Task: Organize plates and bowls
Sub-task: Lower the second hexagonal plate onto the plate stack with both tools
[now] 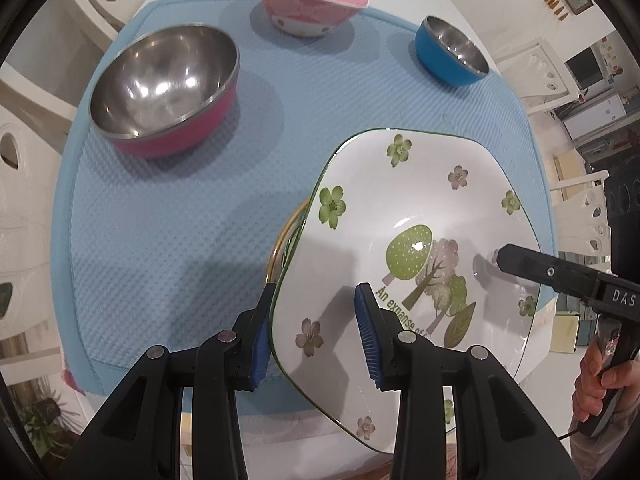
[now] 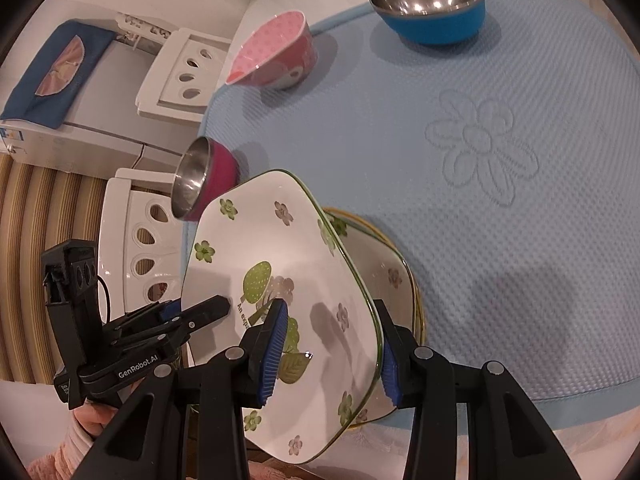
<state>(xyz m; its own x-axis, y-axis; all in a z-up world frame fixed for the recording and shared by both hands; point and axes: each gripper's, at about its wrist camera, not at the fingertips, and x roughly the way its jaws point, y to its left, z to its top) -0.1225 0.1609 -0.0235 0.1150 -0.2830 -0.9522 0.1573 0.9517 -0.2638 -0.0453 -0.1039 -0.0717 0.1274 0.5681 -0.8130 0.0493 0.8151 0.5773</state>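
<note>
A white square plate with green trees and flowers [image 1: 400,208] [image 2: 304,256] is held tilted above a second, gold-rimmed plate [image 2: 396,276] whose edge shows in the left wrist view [image 1: 286,236]. My left gripper [image 1: 312,334] straddles the floral plate's left rim, jaws wide, one finger under and one over. My right gripper [image 2: 330,350] straddles its opposite rim the same way; its finger shows in the left wrist view [image 1: 516,258]. Whether the pads press the plate I cannot tell.
On the light blue mat [image 1: 168,216] [image 2: 500,240] stand a pink steel bowl [image 1: 164,88] [image 2: 208,176], a pink dotted bowl [image 1: 310,4] [image 2: 276,52] and a blue steel bowl [image 1: 450,50] [image 2: 430,4]. White chairs [image 2: 136,248] surround the table.
</note>
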